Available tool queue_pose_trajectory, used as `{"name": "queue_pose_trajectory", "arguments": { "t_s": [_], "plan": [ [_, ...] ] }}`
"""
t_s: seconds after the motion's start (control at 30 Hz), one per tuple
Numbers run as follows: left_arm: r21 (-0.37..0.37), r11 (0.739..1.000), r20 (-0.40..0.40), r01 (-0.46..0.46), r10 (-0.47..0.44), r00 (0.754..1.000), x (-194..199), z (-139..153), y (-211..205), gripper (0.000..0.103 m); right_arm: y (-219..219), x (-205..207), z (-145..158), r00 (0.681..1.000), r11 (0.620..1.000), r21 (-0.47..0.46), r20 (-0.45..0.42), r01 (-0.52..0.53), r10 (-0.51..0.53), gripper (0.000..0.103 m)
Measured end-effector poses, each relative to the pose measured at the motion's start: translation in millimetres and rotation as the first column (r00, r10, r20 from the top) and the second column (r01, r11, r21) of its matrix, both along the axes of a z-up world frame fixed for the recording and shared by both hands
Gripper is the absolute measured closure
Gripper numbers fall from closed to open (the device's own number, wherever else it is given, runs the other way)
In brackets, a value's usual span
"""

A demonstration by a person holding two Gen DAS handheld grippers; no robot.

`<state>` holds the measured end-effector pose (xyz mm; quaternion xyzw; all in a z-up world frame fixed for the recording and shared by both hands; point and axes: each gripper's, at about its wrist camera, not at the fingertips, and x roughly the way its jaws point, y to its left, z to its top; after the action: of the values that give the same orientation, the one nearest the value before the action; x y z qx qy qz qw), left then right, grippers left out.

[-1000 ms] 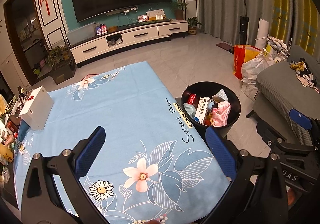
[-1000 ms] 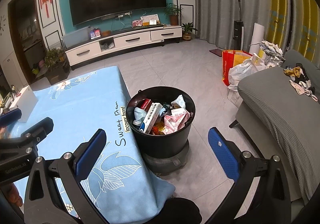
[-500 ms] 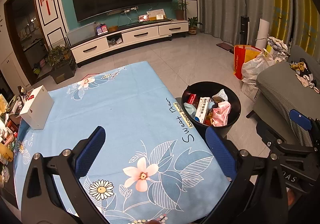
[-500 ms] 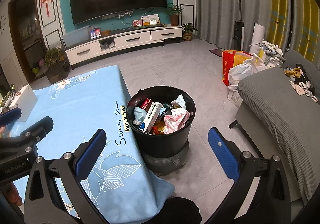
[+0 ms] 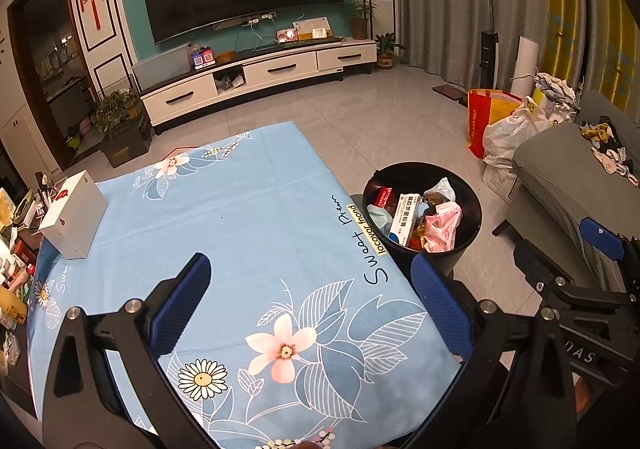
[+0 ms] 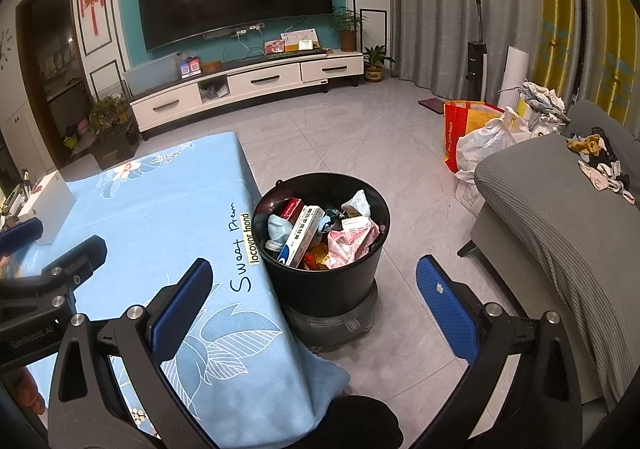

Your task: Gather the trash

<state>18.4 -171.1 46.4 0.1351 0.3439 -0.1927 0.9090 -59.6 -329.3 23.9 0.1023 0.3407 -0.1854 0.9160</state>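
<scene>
A black trash bin (image 6: 324, 281) stands on the floor at the table's right edge, holding boxes, wrappers and a pink bag; it also shows in the left wrist view (image 5: 468, 205). My left gripper (image 5: 312, 297) is open and empty above the blue flowered tablecloth (image 5: 224, 217). My right gripper (image 6: 316, 297) is open and empty, held near and above the bin; its side shows in the left wrist view (image 5: 600, 241).
A white box (image 5: 74, 217) stands on the table's far left. Clutter lines the left table edge. A grey sofa (image 6: 560, 217) is at the right, with bags (image 6: 480, 133) on the floor behind it. A TV cabinet (image 6: 248, 85) lines the far wall.
</scene>
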Motion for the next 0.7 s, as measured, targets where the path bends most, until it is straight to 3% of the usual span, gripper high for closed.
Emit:
{"name": "queue_pose_trajectory", "arguments": {
  "t_s": [0.7],
  "plan": [
    [-0.006,1.0,-0.013,0.004,-0.004,1.0,-4.4,-2.4,1.2,0.003,-2.3,-1.0,1.0,1.0,1.0,0.001,0.0,0.005,-0.005,0.003]
  ]
}}
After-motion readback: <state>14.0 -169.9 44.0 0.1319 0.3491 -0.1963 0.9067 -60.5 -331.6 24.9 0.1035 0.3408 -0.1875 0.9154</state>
